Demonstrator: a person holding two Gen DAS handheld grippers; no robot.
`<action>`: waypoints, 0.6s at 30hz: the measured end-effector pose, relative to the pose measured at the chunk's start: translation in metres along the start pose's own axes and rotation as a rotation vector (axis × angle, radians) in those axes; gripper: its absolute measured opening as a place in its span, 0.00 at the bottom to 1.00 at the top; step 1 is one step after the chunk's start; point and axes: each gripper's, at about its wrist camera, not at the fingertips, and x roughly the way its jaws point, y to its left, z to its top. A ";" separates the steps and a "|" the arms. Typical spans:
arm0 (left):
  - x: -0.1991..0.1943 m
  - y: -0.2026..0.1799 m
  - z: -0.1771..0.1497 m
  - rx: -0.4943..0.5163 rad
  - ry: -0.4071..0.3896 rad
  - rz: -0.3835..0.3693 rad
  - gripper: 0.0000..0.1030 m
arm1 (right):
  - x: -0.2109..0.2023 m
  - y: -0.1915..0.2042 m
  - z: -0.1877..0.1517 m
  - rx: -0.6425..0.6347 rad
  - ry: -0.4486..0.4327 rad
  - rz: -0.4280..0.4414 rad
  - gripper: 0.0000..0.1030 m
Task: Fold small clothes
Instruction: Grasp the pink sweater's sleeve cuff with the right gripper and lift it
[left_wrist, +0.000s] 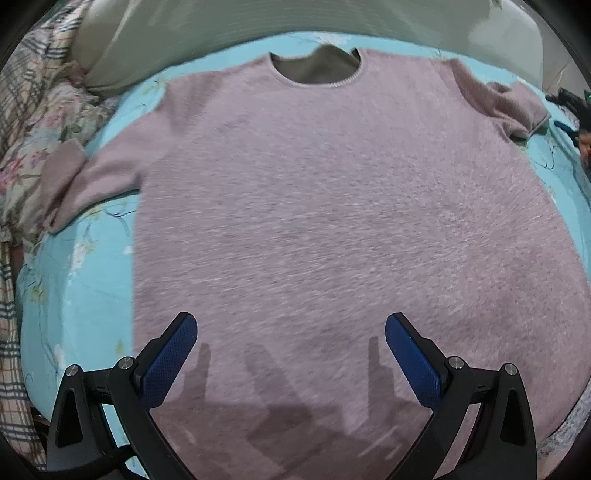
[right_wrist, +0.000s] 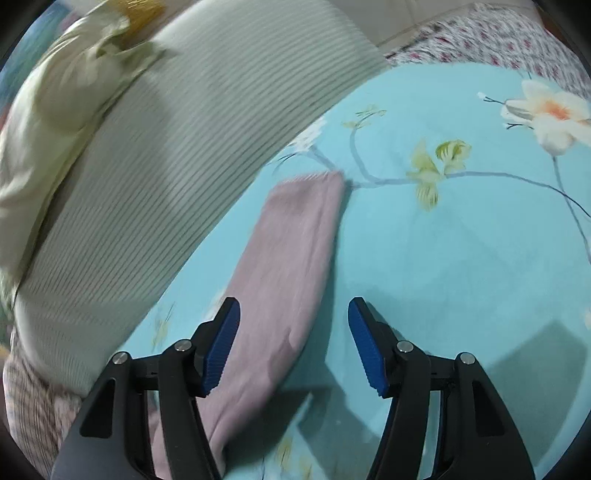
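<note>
A fuzzy mauve sweater (left_wrist: 314, 206) lies flat and face up on the turquoise floral bedsheet (left_wrist: 96, 266), neckline far from me, sleeves out to both sides. My left gripper (left_wrist: 290, 328) is open and empty, just above the sweater's lower body near the hem. In the right wrist view one mauve sleeve (right_wrist: 291, 251) lies stretched on the sheet (right_wrist: 443, 240), its cuff pointing away. My right gripper (right_wrist: 293, 314) is open and empty, straddling the sleeve close above it.
A pale ribbed pillow (right_wrist: 177, 155) lies left of the sleeve and along the far side of the sweater (left_wrist: 258, 22). Plaid and floral bedding (left_wrist: 33, 122) is piled at the left. A dark object (left_wrist: 576, 107) sits at the far right edge.
</note>
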 end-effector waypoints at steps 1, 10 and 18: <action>0.003 -0.003 0.002 0.005 0.007 -0.001 0.99 | 0.005 0.000 0.005 -0.001 -0.006 0.012 0.51; 0.012 -0.019 0.015 0.018 0.017 -0.036 0.99 | -0.001 0.062 -0.007 -0.174 0.052 0.094 0.06; -0.004 0.005 0.008 -0.018 -0.039 -0.045 0.99 | -0.047 0.181 -0.121 -0.318 0.222 0.407 0.06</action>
